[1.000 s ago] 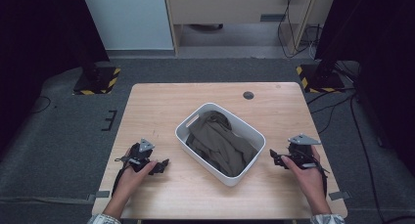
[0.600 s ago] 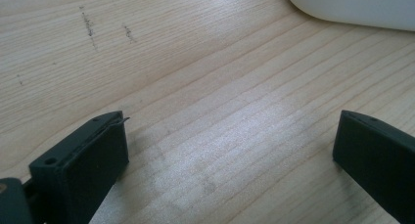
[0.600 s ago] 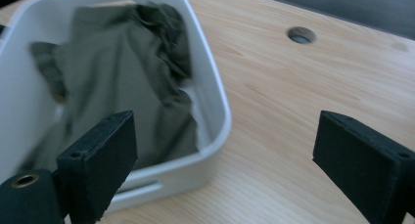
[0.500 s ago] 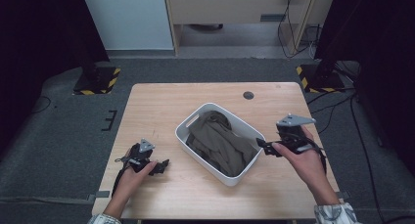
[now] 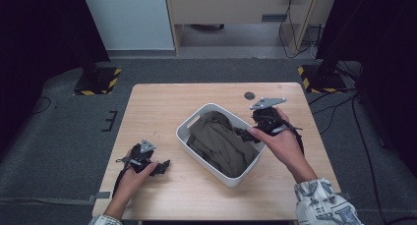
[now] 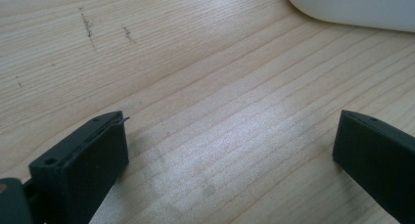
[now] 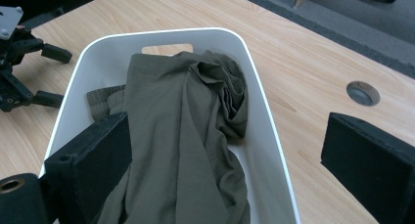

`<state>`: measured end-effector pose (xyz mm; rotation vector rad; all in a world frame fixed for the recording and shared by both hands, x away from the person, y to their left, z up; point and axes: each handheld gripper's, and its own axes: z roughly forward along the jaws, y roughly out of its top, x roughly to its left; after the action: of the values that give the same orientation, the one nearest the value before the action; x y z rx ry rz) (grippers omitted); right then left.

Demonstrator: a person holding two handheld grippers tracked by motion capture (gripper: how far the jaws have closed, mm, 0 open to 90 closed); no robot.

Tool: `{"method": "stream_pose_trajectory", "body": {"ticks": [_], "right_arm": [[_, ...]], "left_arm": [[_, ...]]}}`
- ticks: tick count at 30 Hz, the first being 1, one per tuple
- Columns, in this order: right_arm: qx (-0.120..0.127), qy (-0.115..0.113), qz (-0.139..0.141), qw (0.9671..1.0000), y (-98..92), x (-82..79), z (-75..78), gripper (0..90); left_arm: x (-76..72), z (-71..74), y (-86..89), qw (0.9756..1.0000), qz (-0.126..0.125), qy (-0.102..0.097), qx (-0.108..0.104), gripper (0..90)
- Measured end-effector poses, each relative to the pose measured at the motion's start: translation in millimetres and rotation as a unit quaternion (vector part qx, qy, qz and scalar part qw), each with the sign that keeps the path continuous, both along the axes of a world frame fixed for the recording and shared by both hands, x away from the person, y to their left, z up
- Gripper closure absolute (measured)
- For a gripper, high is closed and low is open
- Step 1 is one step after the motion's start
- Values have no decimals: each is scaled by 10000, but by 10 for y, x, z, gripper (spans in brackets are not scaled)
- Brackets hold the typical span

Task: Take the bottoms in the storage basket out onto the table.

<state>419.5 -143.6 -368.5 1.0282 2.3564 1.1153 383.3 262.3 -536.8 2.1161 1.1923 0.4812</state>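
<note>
Right gripper [image 5: 246,134], jaws spread wide, is hovering over the white bin [image 5: 196,122] at frame centre; the olive garment [image 5: 219,141] is lying crumpled inside, its lower folds hidden. Left gripper [image 5: 164,165], likewise released, is resting lower left on the wooden table [image 5: 157,102].

Pale wooden table [image 5: 162,107] with rounded corners

A white rectangular plastic basket [image 5: 192,124] sits near its middle; a small round dark grommet [image 5: 250,95] is set near the far edge.

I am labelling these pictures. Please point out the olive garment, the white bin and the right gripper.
olive garment [image 7: 186,136]: right gripper view, middle of the cloth.
white bin [image 5: 187,139]: high view, left rim.
right gripper [image 5: 247,135]: high view, between its fingertips.
</note>
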Motion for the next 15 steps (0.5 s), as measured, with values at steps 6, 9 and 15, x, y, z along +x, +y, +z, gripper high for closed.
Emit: {"method": "stream_pose_trajectory", "body": {"ticks": [6,9,15], "right_arm": [[0,-32,140,9999,122,48,63,50],[-101,35,294,9995,245,113,17,49],[-202,243,553,9980,499,225,-165,55]], "left_arm": [[0,0,-1,10000,-3,-2,-1,0],[0,0,-4,10000,-1,-2,-1,0],[1,0,-7,10000,-17,-3,-3,0]]}}
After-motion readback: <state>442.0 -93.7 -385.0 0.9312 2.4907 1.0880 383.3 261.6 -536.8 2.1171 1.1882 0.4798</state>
